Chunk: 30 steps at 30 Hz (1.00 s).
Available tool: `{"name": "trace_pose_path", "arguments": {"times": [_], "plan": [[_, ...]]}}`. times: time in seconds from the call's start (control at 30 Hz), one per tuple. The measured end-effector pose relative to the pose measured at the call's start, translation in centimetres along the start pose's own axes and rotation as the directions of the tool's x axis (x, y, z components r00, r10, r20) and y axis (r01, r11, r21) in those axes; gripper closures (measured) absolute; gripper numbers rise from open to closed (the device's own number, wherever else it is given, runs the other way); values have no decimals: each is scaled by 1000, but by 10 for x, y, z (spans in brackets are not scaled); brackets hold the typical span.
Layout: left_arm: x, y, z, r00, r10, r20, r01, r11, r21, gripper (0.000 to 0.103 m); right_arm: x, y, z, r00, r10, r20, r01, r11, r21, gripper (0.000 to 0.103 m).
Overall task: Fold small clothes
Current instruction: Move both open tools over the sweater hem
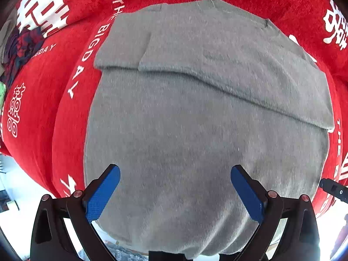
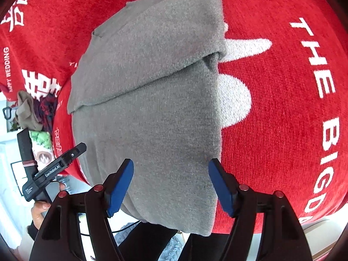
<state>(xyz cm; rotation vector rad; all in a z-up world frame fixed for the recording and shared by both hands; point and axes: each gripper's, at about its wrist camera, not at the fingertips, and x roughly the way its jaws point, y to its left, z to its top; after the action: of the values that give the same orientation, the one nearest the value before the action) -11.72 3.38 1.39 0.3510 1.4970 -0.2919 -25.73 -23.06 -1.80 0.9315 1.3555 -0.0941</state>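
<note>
A grey knitted garment with a soft, fuzzy nap fills the middle of both views, lying flat on a red plush cloth printed with white characters and capital lettering. In the left wrist view its upper part is folded over the body, leaving a straight raised edge that slants from centre left down to the right, with a shorter squared flap at upper left. Its lower hem hangs past the cloth's edge at the bottom of the frame. The left gripper hangs above the lower half of the garment, its black arms spread and its textured blue pads wide apart with nothing pinched between them. In the right wrist view the garment looks narrower, with a rolled, bunched corner on its right side beside a white printed shape. The right gripper is likewise released, its blue pads standing apart above the garment's lower end and not pressing it. At the far left of that view a rumpled heap of other clothes, tan and dark patterned, lies at the cloth's edge, and below it a hand grips a black handle.
</note>
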Motion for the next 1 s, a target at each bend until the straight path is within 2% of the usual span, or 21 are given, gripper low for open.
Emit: {"name": "trace_pose_path", "arguments": {"times": [0.27,0.43,0.5,0.8,1.0], "plan": [[-4,2,-29,1000,16,-10,-16,999,29,1,11,9,-16,999,38,0,-38,999,-5,28],[-3,9,-46,1000,-2,-10,3,999,48,1,13,15,-35,998,51,27,-51,999,-20,28],[-7,12,-56,1000,-10,9,10,999,49,1,19,18,-44,998,55,8,-55,998,-25,28],[-6,33,-91,1000,-13,-6,13,999,40,1,31,18,-75,999,36,-40,-37,999,-5,28],[-7,48,-114,1000,-19,-14,19,999,31,1,34,14,-87,998,42,-44,-42,999,-8,28]]}}
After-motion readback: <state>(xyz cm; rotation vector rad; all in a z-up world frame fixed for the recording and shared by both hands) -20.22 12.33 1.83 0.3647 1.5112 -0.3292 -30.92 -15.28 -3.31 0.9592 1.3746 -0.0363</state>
